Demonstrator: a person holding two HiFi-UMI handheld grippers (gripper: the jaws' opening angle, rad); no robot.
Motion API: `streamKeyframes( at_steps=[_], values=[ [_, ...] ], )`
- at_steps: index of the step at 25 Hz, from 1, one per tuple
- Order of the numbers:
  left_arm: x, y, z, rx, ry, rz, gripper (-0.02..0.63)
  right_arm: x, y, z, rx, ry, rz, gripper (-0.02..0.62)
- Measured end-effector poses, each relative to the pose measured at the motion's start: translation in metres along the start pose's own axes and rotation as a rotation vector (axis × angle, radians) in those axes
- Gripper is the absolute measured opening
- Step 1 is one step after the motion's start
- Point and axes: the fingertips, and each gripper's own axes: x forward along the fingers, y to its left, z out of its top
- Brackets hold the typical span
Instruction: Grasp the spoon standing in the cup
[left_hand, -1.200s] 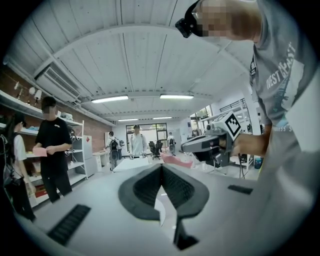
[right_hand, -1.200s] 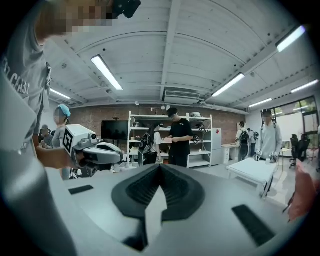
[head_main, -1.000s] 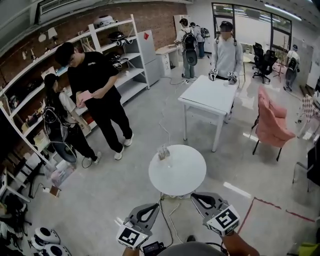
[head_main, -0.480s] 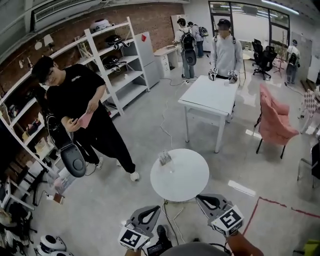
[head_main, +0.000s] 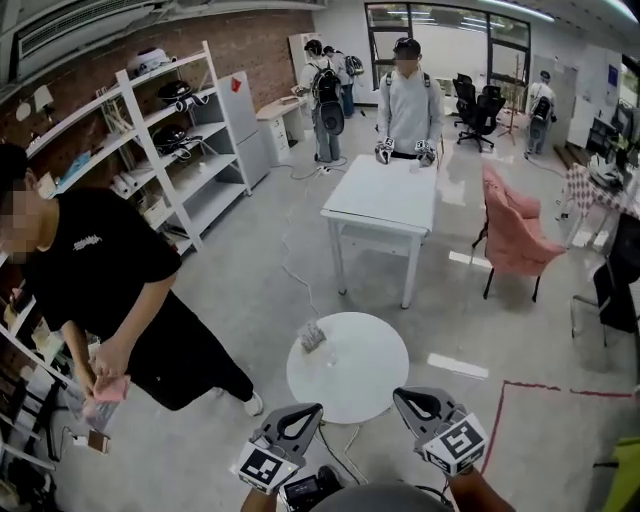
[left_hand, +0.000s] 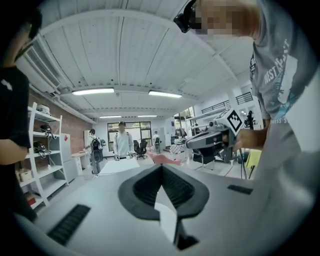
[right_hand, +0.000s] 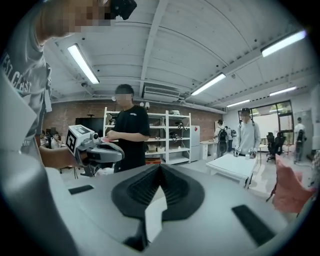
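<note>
Since a second ago the person in black (head_main: 95, 285) has walked off to the left edge of the head view. The round table (head_main: 365, 380) now sits a little nearer beneath you.

Your left gripper (head_main: 314, 408) and right gripper (head_main: 400, 394) hang low at the table's near rim. Each gripper view shows its pads pressed together at the tips with nothing between them, pointing out into the room rather than at the table.

The cup (head_main: 313, 337) stands on the far-left part of the table, well apart from both grippers. The pale sliver in it is probably the spoon, though it's too small to be sure.

The left gripper is on the cup's side, so lead with it. Spread the jaws before you reach, come down over the handle above the rim, and close on the handle alone so the cup doesn't tip.
</note>
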Motion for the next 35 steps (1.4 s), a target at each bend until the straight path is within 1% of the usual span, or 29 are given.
streamKeyframes(
  at_steps=[4, 9, 14, 17, 21, 25, 29, 32, 35],
  values=[
    [0.010, 0.027, -0.013, 0.005, 0.016, -0.070, 0.003, 0.023, 0.001, 0.003, 0.004, 0.005, -0.051, 0.002],
    [0.019, 0.047, -0.014, -0.005, -0.036, -0.132, 0.003, 0.034, -0.006, 0.006, 0.003, 0.030, -0.133, 0.002],
    [0.024, 0.065, -0.029, -0.020, -0.049, -0.154, 0.003, 0.047, -0.003, 0.006, -0.010, 0.044, -0.170, 0.002],
    [0.025, 0.074, -0.038, -0.025, -0.025, -0.159, 0.003, 0.056, -0.001, 0.009, -0.022, 0.059, -0.172, 0.002],
    [0.022, 0.082, -0.048, -0.060, 0.018, -0.146, 0.003, 0.066, 0.003, 0.015, -0.031, 0.084, -0.149, 0.002],
    [0.026, 0.088, -0.055, -0.074, 0.050, -0.121, 0.003, 0.078, -0.011, 0.013, -0.015, 0.089, -0.121, 0.002],
    [0.026, 0.103, -0.057, -0.073, 0.073, -0.065, 0.003, 0.102, -0.021, 0.015, -0.006, 0.083, -0.050, 0.002],
    [0.033, 0.110, -0.066, -0.080, 0.131, -0.023, 0.003, 0.119, -0.034, 0.017, -0.001, 0.067, 0.007, 0.002],
    [0.048, 0.113, -0.069, -0.082, 0.153, 0.015, 0.003, 0.129, -0.051, 0.013, -0.002, 0.070, 0.064, 0.002]
  ],
)
